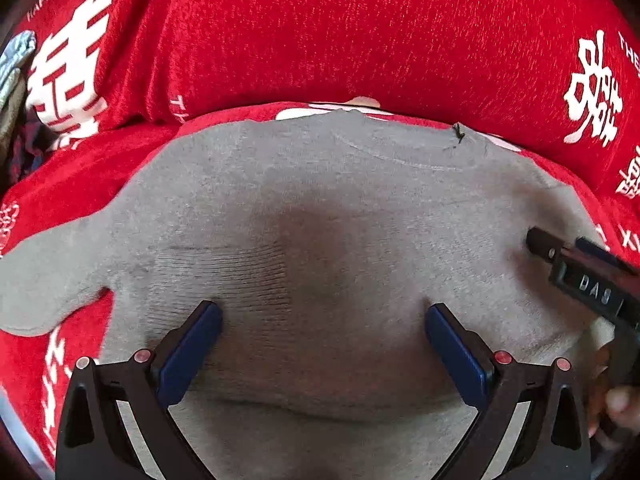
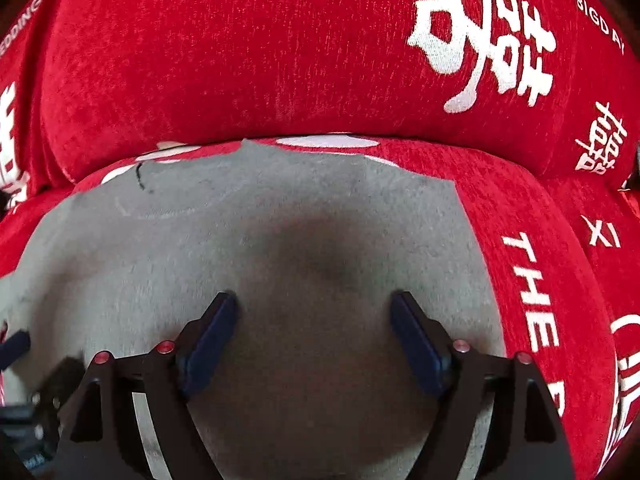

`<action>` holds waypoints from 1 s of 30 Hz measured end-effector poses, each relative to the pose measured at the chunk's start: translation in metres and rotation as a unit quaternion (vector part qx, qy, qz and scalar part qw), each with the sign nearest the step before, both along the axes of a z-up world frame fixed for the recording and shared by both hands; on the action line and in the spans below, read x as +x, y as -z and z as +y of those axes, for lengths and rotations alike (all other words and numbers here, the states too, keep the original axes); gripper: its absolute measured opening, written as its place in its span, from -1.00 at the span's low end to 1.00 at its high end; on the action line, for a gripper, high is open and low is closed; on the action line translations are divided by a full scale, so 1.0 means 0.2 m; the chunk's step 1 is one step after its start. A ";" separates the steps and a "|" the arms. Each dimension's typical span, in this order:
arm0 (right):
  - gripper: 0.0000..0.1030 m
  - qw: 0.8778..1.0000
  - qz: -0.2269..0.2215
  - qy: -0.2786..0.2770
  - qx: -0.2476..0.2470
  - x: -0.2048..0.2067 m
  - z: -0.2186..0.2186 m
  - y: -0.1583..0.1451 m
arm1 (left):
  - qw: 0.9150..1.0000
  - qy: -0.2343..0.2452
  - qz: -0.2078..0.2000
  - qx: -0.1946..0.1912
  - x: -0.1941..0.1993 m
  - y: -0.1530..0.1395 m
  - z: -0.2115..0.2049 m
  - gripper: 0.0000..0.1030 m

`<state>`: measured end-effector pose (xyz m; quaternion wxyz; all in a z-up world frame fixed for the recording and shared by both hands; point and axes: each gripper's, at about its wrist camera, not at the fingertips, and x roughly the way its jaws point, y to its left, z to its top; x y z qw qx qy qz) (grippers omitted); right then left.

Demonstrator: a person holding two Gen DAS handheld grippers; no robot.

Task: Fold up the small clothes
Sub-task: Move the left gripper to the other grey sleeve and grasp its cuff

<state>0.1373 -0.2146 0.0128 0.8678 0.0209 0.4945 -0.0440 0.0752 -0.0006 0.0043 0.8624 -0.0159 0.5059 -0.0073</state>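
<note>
Both grippers, left gripper and right gripper, stand wide open over the grey garment, holding nothing.

Through the left wrist camera I look down on a small grey knitted garment spread flat on a red chenille cover printed with white characters. I take the garment as my landmark. My left gripper hangs over its near middle with the blue-padded fingers set wide apart and nothing between them. My right gripper, black and labelled with white letters, comes in over the garment's right edge; its jaws are out of sight. A short dark thread marks the garment's far right edge.
</note>
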 end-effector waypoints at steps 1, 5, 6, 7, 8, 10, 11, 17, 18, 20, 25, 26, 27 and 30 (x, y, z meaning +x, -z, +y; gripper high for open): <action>0.61 1.000 0.001 0.003 -0.006 -0.01 0.01 -0.01 | 1.000 -0.004 -0.004 0.003 -0.02 -0.01 0.01 1.00; 0.61 0.999 -0.025 -0.022 0.039 -0.16 0.09 -0.05 | 1.000 -0.011 -0.015 -0.017 -0.09 -0.01 0.06 1.00; 0.60 0.999 -0.025 -0.028 0.031 -0.19 0.12 -0.04 | 1.000 -0.010 -0.016 -0.008 -0.10 0.00 0.06 1.00; 0.62 0.999 -0.024 -0.035 0.010 -0.21 0.16 -0.03 | 1.000 -0.007 -0.015 0.001 -0.10 0.00 0.05 1.00; 0.62 0.999 -0.024 -0.042 -0.011 -0.23 0.19 -0.03 | 1.000 -0.006 -0.013 0.004 -0.10 0.00 0.04 1.00; 0.63 0.999 -0.017 -0.043 -0.026 -0.22 0.21 -0.03 | 1.000 -0.007 -0.007 0.001 -0.11 -0.02 0.06 1.00; 0.63 0.999 -0.010 -0.035 -0.019 -0.22 0.20 -0.04 | 1.000 -0.010 -0.010 -0.006 -0.13 -0.04 0.07 1.00; 0.65 0.998 -0.028 -0.048 -0.021 -0.31 0.30 -0.03 | 0.996 -0.076 -0.024 -0.041 -0.24 -0.09 0.38 1.00; 0.65 0.998 -0.033 -0.050 -0.030 -0.32 0.32 -0.03 | 0.994 -0.095 -0.029 -0.047 -0.27 -0.10 0.46 1.00; 0.66 0.998 -0.030 -0.049 -0.027 -0.31 0.31 -0.03 | 0.987 -0.149 -0.035 -0.051 -0.31 -0.09 0.68 1.00; 0.67 0.998 -0.031 -0.047 -0.014 -0.31 0.29 -0.03 | 0.941 -0.332 -0.019 -0.064 -0.41 0.01 1.38 1.00; 0.67 0.998 -0.032 -0.047 -0.019 -0.32 0.29 -0.03 | 0.930 -0.360 -0.015 -0.070 -0.43 0.04 1.48 1.00; 0.67 0.998 -0.032 -0.046 -0.023 -0.32 0.30 -0.03 | 0.918 -0.388 -0.011 -0.079 -0.46 0.07 1.59 1.00; 0.67 0.998 -0.033 -0.046 -0.026 -0.32 0.30 -0.03 | 0.899 -0.427 -0.037 -0.094 -0.50 0.08 1.81 1.00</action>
